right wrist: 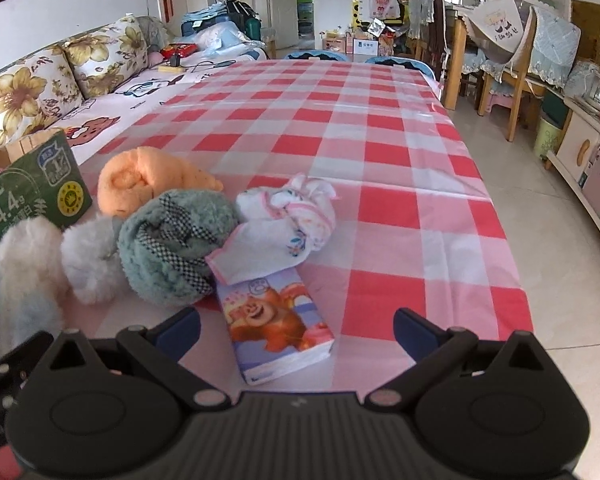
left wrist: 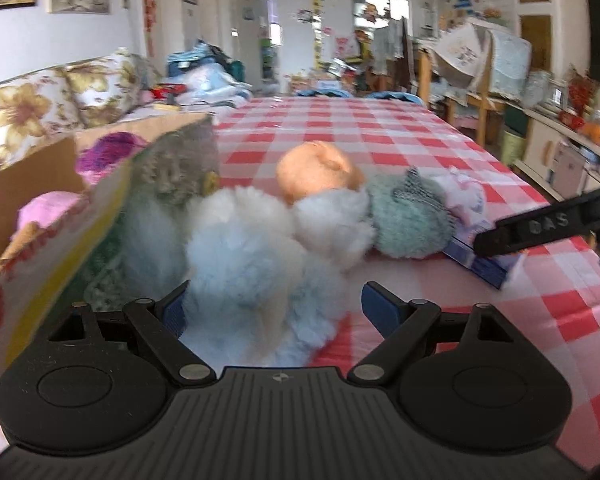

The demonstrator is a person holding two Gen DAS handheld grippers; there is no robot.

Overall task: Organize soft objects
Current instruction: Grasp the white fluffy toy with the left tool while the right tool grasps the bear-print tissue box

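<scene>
Straddling a pale blue-white fluffy plush [left wrist: 244, 256], the left tool [left wrist: 274, 310] stands released, its fingers spread either side. The plush lies on the checked table [right wrist: 380, 152] against a cardboard box [left wrist: 36, 184]. The right tool [right wrist: 296, 332] hangs spread wide over a cartoon-bear tissue pack [right wrist: 276, 324], beside a teal rolled towel [right wrist: 172, 248].

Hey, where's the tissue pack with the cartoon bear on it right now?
In the right wrist view the tissue pack lies flat on the checked tablecloth, just ahead of the open right gripper, its far end tucked under the white cloth.
</scene>
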